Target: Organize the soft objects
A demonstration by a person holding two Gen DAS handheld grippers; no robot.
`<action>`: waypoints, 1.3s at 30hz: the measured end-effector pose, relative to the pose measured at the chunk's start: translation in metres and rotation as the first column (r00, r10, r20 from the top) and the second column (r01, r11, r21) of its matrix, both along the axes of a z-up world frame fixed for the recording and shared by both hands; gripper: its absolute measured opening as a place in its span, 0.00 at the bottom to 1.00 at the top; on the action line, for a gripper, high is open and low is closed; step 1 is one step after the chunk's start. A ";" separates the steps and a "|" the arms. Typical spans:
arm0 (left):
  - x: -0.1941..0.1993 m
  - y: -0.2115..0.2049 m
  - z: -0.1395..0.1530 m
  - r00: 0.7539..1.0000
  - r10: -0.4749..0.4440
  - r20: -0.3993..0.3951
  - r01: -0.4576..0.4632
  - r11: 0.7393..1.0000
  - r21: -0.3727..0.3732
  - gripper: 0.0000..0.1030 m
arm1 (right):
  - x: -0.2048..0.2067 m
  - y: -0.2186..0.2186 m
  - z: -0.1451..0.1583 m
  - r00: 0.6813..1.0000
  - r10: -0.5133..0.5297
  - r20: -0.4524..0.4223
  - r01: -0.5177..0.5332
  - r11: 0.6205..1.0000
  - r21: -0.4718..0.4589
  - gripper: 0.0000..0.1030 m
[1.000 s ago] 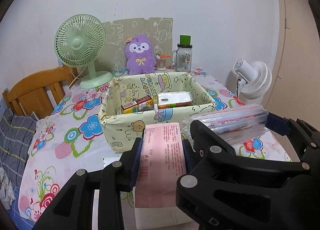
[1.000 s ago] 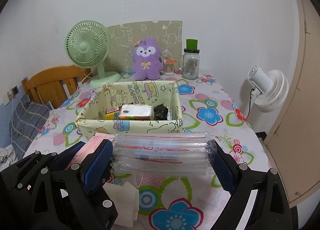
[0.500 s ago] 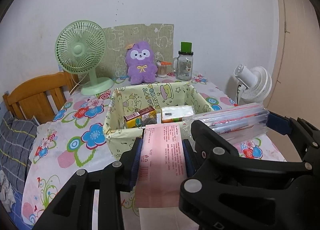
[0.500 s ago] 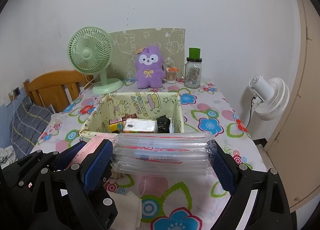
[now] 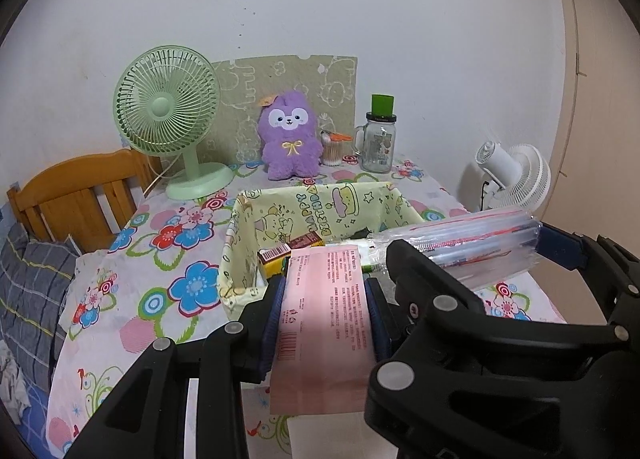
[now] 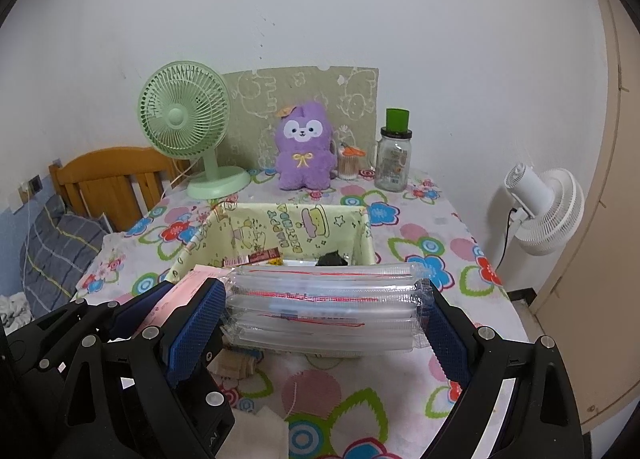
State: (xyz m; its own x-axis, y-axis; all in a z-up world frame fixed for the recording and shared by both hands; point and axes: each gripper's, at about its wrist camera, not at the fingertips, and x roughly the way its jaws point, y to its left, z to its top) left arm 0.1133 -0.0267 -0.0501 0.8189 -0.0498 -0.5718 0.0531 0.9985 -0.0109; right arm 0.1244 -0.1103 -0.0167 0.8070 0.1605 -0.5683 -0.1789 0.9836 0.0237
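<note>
My left gripper (image 5: 325, 291) is shut on a flat pink packet (image 5: 324, 323), held above the near edge of a yellow cartoon-print fabric basket (image 5: 248, 219). My right gripper (image 6: 323, 307) is shut on a clear plastic pack with red lines (image 6: 324, 307), held just right of the pink packet; the pack also shows in the left wrist view (image 5: 460, 251). The basket (image 6: 360, 227) holds a brown and yellow carton (image 5: 288, 253) and other small items. A purple plush toy (image 6: 305, 151) sits at the table's back.
A green desk fan (image 5: 168, 119) stands back left, a glass jar with green lid (image 5: 378, 139) back right. A white fan (image 6: 544, 207) stands off the table's right. A wooden chair (image 5: 76, 195) and grey plaid cloth (image 5: 28, 299) are at left. White tissues (image 6: 256, 435) lie near.
Both grippers have risen and pulled back a little from the basket with their packs still held; the basket now sits lower and farther behind the packs.
</note>
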 end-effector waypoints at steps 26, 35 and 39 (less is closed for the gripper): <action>0.049 0.011 0.008 1.000 0.021 0.009 -0.021 1.000 -0.009 0.38 | 0.052 0.007 0.005 1.000 0.009 0.012 -0.009 1.000 0.015 0.93; 0.065 0.011 0.006 1.000 0.021 0.004 -0.021 1.000 -0.003 0.39 | 0.067 0.005 0.001 1.000 0.006 0.008 -0.006 1.000 0.030 0.93; 0.073 0.010 0.004 1.000 0.019 0.000 -0.019 1.000 0.001 0.39 | 0.076 0.004 -0.002 1.000 0.000 -0.004 0.001 0.999 0.038 0.93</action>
State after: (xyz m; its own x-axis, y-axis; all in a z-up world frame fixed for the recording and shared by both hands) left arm 0.1864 -0.0165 -0.0462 0.8195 -0.0338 -0.5721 0.0340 0.9994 -0.0103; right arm 0.2002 -0.1065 -0.0188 0.8049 0.1815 -0.5650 -0.1783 0.9821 0.0615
